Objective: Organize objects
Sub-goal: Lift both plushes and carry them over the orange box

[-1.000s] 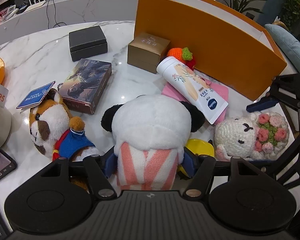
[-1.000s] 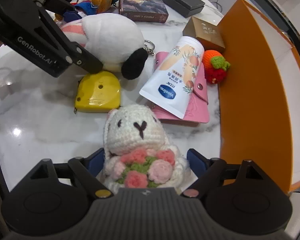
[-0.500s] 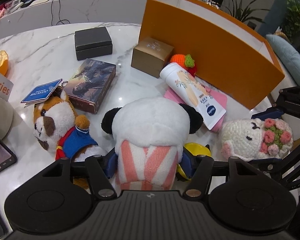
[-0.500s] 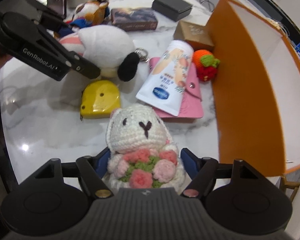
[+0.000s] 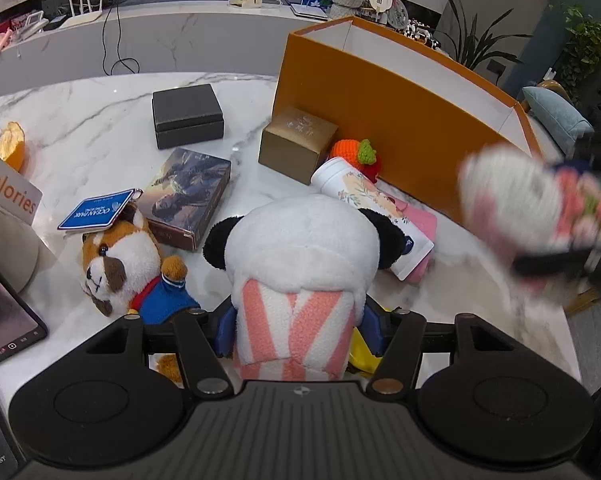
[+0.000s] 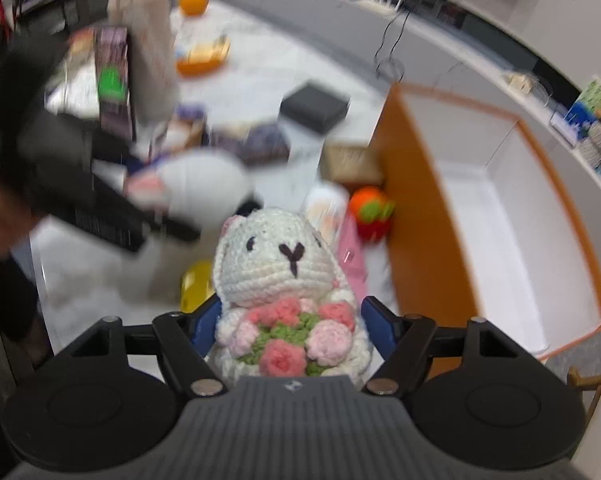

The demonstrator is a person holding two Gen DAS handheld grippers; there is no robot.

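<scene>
A white panda plush [image 5: 304, 248] in a pink-striped robe stands on the marble table, seen from behind. My left gripper [image 5: 296, 328] is closing on its robe, blue pads pressing both sides. A white crochet bunny [image 6: 276, 256] with a pink flower bouquet is held off the table, my right gripper [image 6: 290, 320] shut on its body. In the left wrist view the bunny [image 5: 532, 200] shows blurred at the right, in front of the orange box [image 5: 400, 128]. The same box [image 6: 420, 220] lies to the right of the bunny, its white inside bare.
A dog plush [image 5: 120, 264], a book [image 5: 188, 196], a black box [image 5: 187, 115], a gold box [image 5: 298, 144], a lotion tube [image 5: 364, 200] on a pink wallet [image 5: 420, 220] and a crochet carrot [image 5: 356, 154] lie on the table. A yellow tape measure [image 6: 196, 284] sits below the bunny.
My right gripper has lifted the bunny off the table toward the orange box. The left gripper's pads have squeezed in on the panda, which has barely moved.
</scene>
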